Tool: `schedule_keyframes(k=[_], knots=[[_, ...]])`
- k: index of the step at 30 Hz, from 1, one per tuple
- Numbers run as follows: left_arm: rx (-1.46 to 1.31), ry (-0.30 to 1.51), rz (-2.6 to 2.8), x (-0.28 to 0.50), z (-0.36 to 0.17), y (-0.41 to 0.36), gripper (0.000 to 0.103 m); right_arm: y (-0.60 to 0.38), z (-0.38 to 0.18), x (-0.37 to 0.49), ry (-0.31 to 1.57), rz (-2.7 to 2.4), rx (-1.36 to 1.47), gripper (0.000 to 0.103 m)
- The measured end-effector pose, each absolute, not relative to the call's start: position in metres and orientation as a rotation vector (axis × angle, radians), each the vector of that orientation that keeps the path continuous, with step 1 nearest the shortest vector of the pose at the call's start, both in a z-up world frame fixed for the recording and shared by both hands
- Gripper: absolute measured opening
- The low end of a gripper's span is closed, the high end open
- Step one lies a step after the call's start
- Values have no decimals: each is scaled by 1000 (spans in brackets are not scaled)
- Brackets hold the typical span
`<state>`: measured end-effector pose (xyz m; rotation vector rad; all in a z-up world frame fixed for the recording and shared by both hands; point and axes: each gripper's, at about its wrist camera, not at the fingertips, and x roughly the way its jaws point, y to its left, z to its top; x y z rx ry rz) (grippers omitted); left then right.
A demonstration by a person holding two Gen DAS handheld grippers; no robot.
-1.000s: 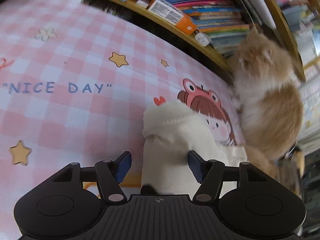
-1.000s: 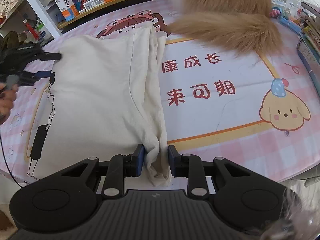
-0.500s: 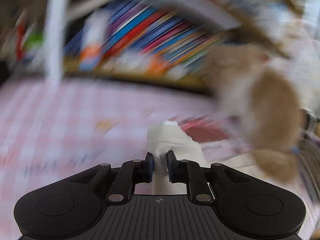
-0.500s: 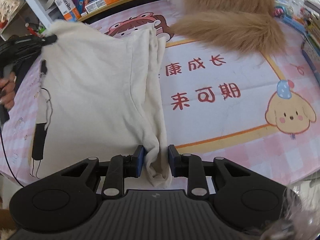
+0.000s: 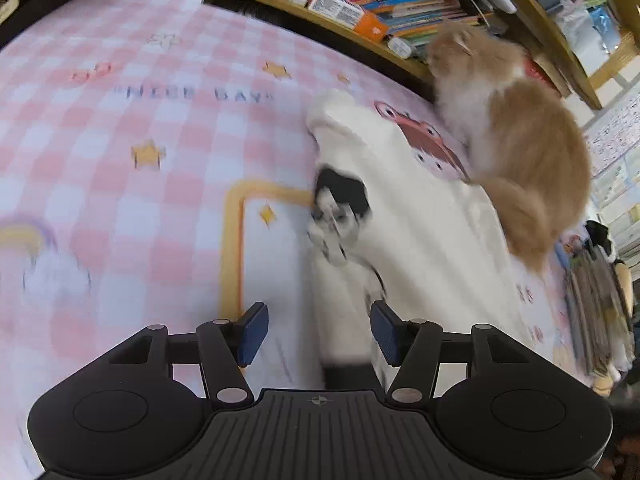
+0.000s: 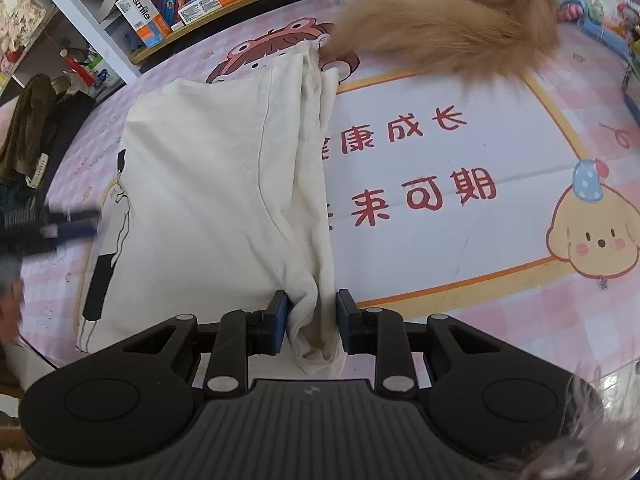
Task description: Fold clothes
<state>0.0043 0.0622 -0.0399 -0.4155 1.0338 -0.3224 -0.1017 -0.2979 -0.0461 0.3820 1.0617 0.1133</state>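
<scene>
A cream shirt (image 6: 208, 184) with a black line drawing lies folded on the pink checked mat (image 6: 440, 152). My right gripper (image 6: 311, 324) is shut on the shirt's bunched near edge. My left gripper (image 5: 316, 330) is open and empty, its jaws wide apart just above the shirt's (image 5: 404, 216) near edge; the view is blurred. The left gripper also shows in the right wrist view (image 6: 68, 226) at the shirt's left side.
An orange and white cat (image 5: 516, 140) sits on the mat at the shirt's far end, its tail (image 6: 436, 36) beside the fabric. A bookshelf (image 5: 360, 4) lines the far edge. Clutter lies along the right side (image 5: 600, 304).
My left gripper had shut on the shirt's far corner and lifted it; it has now let go, opened and drawn back. The shirt lies flat again. My right gripper kept its hold.
</scene>
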Motion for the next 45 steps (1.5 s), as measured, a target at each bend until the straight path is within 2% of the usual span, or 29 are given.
schedule_keyframes(k=[3,5,6,7,8,13,18,20,23,30,33,35,36,38,40,42,45], knots=[[-425,1023,-316,-16,-41,55,51,-303,-47,-101,1072,136,406,26],[-474,1056,-323,-25,-45,49,28,-304,-47,-101,1071,155,397,26],[-500,1073,-327,-29,-47,45,23,-304,-47,-101,1070,164,390,26],[-502,1080,-331,-35,-48,42,12,-303,-47,-101,1069,171,382,25],[-485,1074,-335,-40,-46,38,8,-303,-47,-101,1068,177,374,21],[-411,905,-292,-66,-9,37,5,-302,-44,-103,1039,220,345,13],[-434,1021,-237,-62,-35,49,5,-299,-45,-106,1052,266,335,12],[-450,1021,-244,-64,-36,50,6,-298,-48,-107,1065,279,333,17],[-425,1039,-247,-63,-38,48,12,-301,-49,-113,1073,270,356,25],[-270,992,-226,-70,-22,43,19,-301,-49,-116,1078,237,408,28],[-143,940,-228,-76,-8,39,27,-300,-49,-117,1078,225,430,31],[-78,900,-262,-79,0,33,46,-298,-48,-117,1079,216,425,32],[-45,872,-285,-81,4,28,52,-296,-48,-117,1080,212,415,32],[21,812,-331,-87,11,18,74,-291,-47,-117,1081,206,384,33],[73,774,-390,-89,15,5,84,-286,-46,-116,1086,194,355,33],[118,761,-454,-90,16,-7,85,-283,-46,-116,1089,181,342,32],[181,777,-535,-88,12,-26,85,-282,-46,-115,1103,175,362,18]])
